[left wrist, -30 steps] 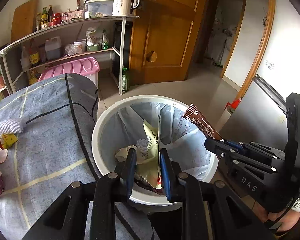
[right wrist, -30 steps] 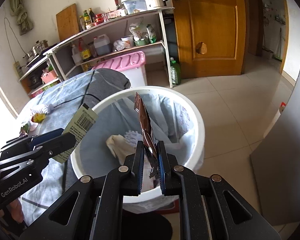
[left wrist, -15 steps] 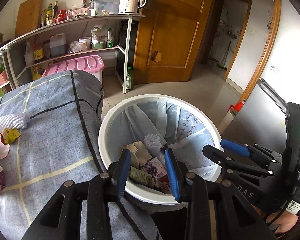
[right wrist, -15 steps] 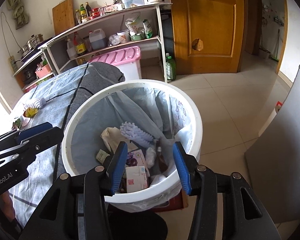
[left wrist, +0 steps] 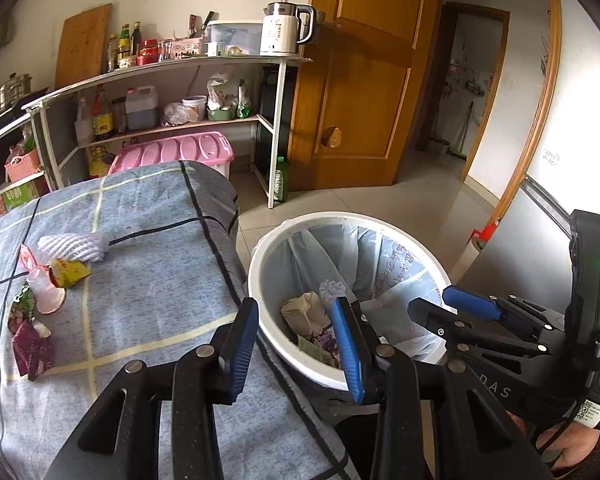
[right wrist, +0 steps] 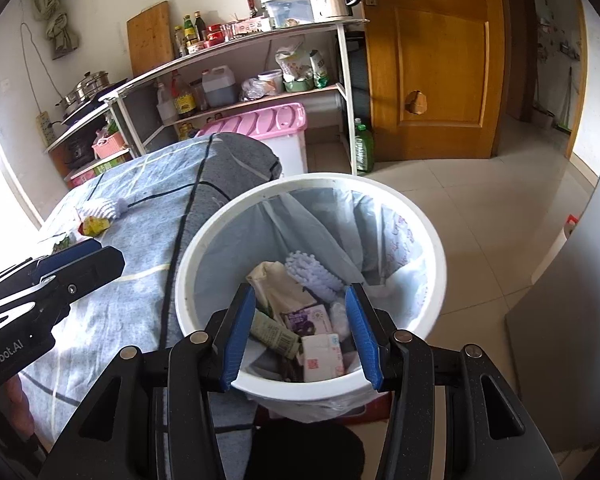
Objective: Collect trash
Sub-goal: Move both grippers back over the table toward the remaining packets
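A white trash bin [left wrist: 284,344] [right wrist: 204,240] with a pale blue liner stands beside the table and holds several wrappers and a foam net. My left gripper [left wrist: 296,344] is open and empty, over the table edge and the bin's near rim. My right gripper [right wrist: 300,328] is open and empty above the bin; it also shows in the left wrist view [left wrist: 452,304]. On the blue checked tablecloth [left wrist: 140,280] lie a white foam net [left wrist: 74,247], a yellow wrapper [left wrist: 70,272], a pink cup [left wrist: 46,296] and a maroon packet [left wrist: 30,350].
Metal shelves [left wrist: 160,92] with bottles, jars and a kettle [left wrist: 282,30] stand behind the table. A pink-lidded box [left wrist: 176,152] sits on the floor. A wooden door [left wrist: 364,80] and a grey cabinet [right wrist: 580,280] flank the tiled floor.
Both grippers opened and dropped their wrappers into the bin. The left gripper has swung left, toward the table, and both grippers have opened wider.
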